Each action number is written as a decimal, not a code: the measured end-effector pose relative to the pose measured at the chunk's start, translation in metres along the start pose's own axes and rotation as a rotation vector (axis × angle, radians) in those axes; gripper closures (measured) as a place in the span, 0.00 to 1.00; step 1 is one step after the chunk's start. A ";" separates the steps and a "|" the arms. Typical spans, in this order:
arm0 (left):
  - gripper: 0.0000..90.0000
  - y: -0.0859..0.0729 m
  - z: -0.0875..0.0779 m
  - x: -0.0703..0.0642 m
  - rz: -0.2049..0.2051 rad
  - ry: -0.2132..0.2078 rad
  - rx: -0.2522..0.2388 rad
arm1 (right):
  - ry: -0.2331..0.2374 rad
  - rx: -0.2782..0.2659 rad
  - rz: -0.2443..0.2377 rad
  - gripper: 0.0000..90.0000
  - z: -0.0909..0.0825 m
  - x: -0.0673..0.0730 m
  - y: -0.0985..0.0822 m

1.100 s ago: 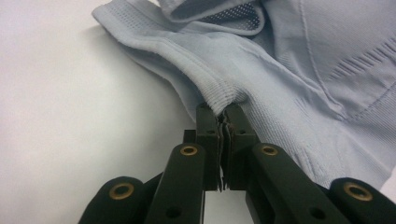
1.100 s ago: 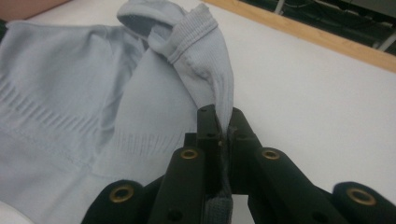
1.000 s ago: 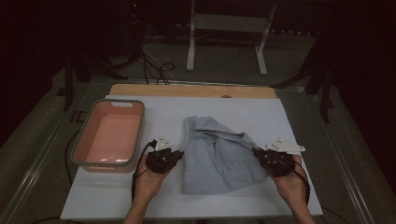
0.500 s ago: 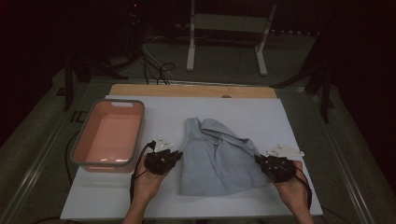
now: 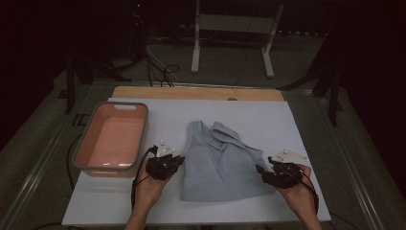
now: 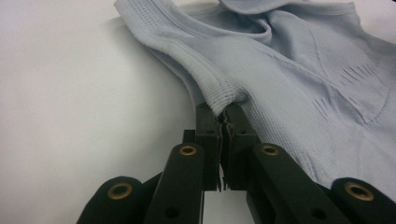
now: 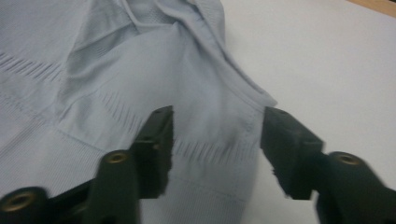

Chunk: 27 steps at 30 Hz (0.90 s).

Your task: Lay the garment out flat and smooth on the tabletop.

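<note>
I'm midway through laying out a light blue sleeveless shirt (image 5: 221, 165) on the white table (image 5: 297, 120), and this looks like the moment one side gets let go. My left claw (image 5: 179, 161) is pressed together on the ribbed hem at the shirt's left edge; in the left gripper view the cloth bunches right into the closed jaws of that claw (image 6: 223, 122). My right claw (image 5: 260, 170) has just been opening: in the right gripper view it (image 7: 215, 135) stands spread, with the shirt's right edge lying flat between the jaws and neither pad pressing on it.

The shirt rests in the middle of the table, collar away from me and bottom hem toward me, mostly flat with some folds near the neck. A pink tub (image 5: 113, 138) sits to its left, apart from the cloth.

Both my hands lie low at the near edge of the table, palms turned up under the claws, which point inward at the shirt from either side.

Next, I'd judge, the right claw has to draw back clear of the edge without dragging it, and then the left can release or pull the hem taut to smooth the wrinkles.
</note>
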State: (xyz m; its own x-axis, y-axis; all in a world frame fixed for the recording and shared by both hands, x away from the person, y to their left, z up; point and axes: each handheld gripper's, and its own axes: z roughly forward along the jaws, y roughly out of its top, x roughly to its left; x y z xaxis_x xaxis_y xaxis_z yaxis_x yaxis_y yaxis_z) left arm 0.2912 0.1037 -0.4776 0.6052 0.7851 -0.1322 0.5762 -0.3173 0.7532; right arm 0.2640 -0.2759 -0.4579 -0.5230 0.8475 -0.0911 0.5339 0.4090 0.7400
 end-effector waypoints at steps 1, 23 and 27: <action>0.97 0.000 0.000 0.000 0.001 0.002 0.001 | -0.001 -0.001 -0.001 0.43 0.001 0.000 0.000; 0.35 0.007 -0.005 0.001 -0.077 0.227 -0.040 | -0.009 0.003 0.015 0.33 0.010 -0.003 0.002; 0.23 0.008 -0.011 0.000 -0.088 0.240 -0.087 | -0.007 -0.004 0.012 0.32 0.011 -0.004 0.004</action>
State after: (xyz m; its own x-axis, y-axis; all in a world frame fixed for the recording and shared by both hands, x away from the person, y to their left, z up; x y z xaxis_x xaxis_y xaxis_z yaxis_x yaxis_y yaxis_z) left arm 0.2899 0.1065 -0.4642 0.4009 0.9147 -0.0506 0.5653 -0.2035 0.7994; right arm 0.2754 -0.2735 -0.4618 -0.5117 0.8548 -0.0865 0.5379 0.3973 0.7435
